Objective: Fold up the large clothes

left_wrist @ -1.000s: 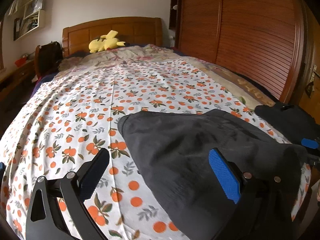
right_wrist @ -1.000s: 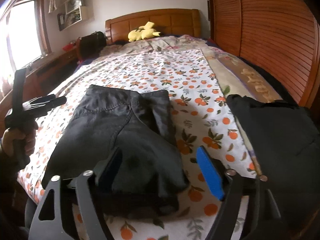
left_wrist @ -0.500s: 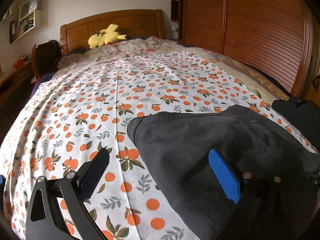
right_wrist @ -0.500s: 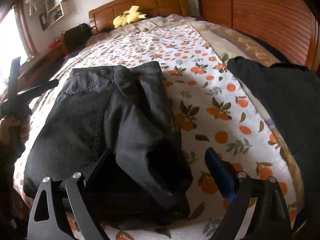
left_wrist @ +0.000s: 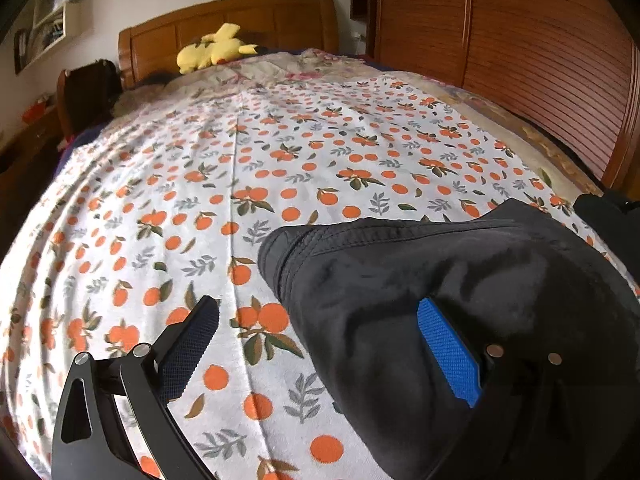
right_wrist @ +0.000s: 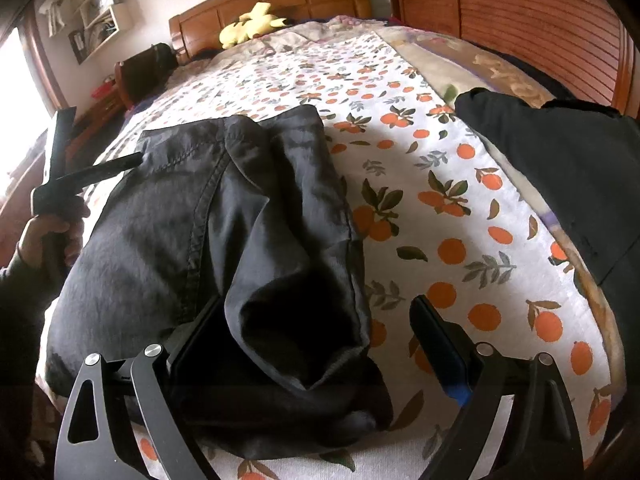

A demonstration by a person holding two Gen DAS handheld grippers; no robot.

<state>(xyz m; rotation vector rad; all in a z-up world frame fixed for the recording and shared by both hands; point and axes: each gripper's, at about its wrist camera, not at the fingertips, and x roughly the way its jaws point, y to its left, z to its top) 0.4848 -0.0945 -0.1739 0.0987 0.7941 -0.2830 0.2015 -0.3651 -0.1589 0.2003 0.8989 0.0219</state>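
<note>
Dark trousers [right_wrist: 224, 232], folded, rumpled

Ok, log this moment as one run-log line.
step: folding | dark trousers: folded on bed | left claw: open, at trousers' edge | right claw: open over near fold

We see folded dark grey trousers [right_wrist: 224, 240] of matt woven cloth, faintly creased, with raised stitched seams. They lie on a white cotton-like bedsheet printed with oranges [left_wrist: 320, 168], matt and softly rippled. A second black garment [right_wrist: 560, 168] looks smooth and dull. The left gripper [left_wrist: 318, 350] has matt black plastic arms with shiny metal rivets; its fingers [left_wrist: 448, 354] carry blue rubbery pads with a fine knurled texture. The glossy brown wooden headboard [left_wrist: 240, 20] and the slatted wooden wardrobe doors [left_wrist: 520, 60] shine with varnish. A fuzzy yellow plush toy [left_wrist: 212, 48] looks soft.
</note>
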